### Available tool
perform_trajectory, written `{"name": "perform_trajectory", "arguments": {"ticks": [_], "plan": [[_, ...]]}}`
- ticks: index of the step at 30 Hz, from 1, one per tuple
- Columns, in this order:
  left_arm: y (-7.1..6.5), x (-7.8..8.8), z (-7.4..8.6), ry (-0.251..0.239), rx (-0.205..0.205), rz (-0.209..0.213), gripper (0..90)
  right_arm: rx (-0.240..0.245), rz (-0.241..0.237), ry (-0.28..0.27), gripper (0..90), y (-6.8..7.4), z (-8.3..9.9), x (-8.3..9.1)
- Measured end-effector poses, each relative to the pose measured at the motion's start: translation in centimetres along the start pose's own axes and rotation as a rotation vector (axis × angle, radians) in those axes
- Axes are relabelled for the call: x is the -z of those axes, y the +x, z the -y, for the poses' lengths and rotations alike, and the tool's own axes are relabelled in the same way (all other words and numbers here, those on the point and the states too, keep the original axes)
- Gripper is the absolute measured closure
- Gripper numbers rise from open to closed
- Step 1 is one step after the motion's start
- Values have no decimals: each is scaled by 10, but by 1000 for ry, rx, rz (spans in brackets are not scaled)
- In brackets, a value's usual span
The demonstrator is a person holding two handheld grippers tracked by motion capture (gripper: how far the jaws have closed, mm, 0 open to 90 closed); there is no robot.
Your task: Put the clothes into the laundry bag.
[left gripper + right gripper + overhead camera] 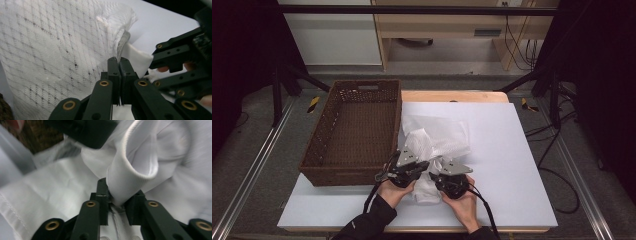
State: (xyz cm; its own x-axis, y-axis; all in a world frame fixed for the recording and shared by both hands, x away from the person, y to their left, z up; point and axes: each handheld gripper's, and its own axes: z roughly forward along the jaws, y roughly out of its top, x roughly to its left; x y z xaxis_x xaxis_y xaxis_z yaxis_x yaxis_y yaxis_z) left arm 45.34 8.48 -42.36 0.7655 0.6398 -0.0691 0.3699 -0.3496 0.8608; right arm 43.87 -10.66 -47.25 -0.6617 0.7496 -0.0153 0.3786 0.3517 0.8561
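The fingers (113, 72) of the left gripper (404, 167) are pressed together on a thin edge of the white garment (434, 145), the cloth's hem rising from between the tips. The fingers (101, 195) of the right gripper (451, 179) stand slightly apart with a ribbed cuff or collar fold of the same garment wedged between them; they appear to pinch it, though the contact on one side is hard to make out (the fold bulges up and over the tips). The garment lies crumpled on the white tabletop (512, 165), just right of the brown wicker basket (354, 132), its near end gathered between the two grippers. Holding two separate edges this way probably lets the person spread or fold the cloth before moving it, perhaps toward the basket. Both hands (394, 190) come in low from the near edge, close together, the grippers angled inward toward each other over the bunched fabric, their grey plates facing up.
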Motion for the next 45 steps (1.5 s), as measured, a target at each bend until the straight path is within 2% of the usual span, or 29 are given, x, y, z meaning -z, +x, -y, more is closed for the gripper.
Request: {"name": "perform_trajectory", "arguments": {"ticks": [1, 5, 8, 10, 11, 13, 14, 16, 17, 19, 21, 23, 25, 27, 29, 31, 33, 35, 36, 37, 39, 41, 43, 45], "plan": [[-1, 3, -3, -12, 1, 8, 885, -13, 2, -30, 778, -1, -2, 6], [-15, 21, -18, -72, -5, 58, 886, -54, -2, -89, 782, -5, -14, 17], [-25, 22, -19, -55, -31, 60, 886, -76, 18, -108, 780, -5, -24, 12], [-26, 19, -16, -34, -40, 58, 888, -68, 61, -100, 775, -4, -25, 0], [-25, 17, -14, -25, -30, 69, 888, -55, 98, -89, 774, -4, -23, -9], [-23, 12, -10, -6, -29, 60, 889, -43, 176, -65, 762, -7, -14, -28], [-21, 10, -9, 0, -25, 62, 888, -49, 200, -57, 752, -11, -9, -37], [-18, 6, -6, 2, -29, 48, 888, -84, 181, -61, 733, -16, -9, -37], [-16, 4, -5, 7, -29, 35, 888, -84, 166, -64, 710, -17, -9, -35], [-12, 2, -2, 9, -22, 19, 888, -72, 104, -73, 633, -19, -11, -22], [-5, 2, 0, 8, -9, 4, 888, -81, 39, -86, 523, -21, -12, -8], [-1, 1, 2, 9, -4, -7, 889, -59, -16, -87, 421, -21, -10, 10], [1, 0, 3, 9, -2, -4, 889, -24, -22, -92, 350, -19, -5, 24], [0, -1, 4, 12, -7, -4, 890, -25, -26, -75, 315, -18, 0, 30], [-1, -3, 5, 12, -14, -5, 890, -31, -36, -48, 338, -18, 6, 26], [-2, -3, 5, 12, -18, -5, 891, -2, -11, 22, 397, -16, 9, 14], [-2, -3, 5, 10, -19, -2, 891, 1, -11, 47, 464, -16, 10, 4], [-3, -3, 5, 10, -19, 2, 892, 35, 41, 81, 641, -15, 11, -4], [-4, -3, 5, 11, -18, 6, 892, 56, 86, 89, 733, -16, 12, -8], [-4, -2, 5, 7, -20, 8, 892, 51, 103, 88, 763, -18, 12, -9], [-7, 2, 2, -3, -19, 19, 892, 9, 98, 94, 792, -20, 10, -7], [-10, 8, -3, -29, -19, 31, 892, -11, 72, 48, 798, -20, 7, 0], [-13, 15, -8, -54, -20, 44, 892, -27, 21, -46, 798, -15, -2, 15], [-18, 25, -15, -85, -17, 69, 892, -8, -7, -110, 796, -9, -12, 25]]}}
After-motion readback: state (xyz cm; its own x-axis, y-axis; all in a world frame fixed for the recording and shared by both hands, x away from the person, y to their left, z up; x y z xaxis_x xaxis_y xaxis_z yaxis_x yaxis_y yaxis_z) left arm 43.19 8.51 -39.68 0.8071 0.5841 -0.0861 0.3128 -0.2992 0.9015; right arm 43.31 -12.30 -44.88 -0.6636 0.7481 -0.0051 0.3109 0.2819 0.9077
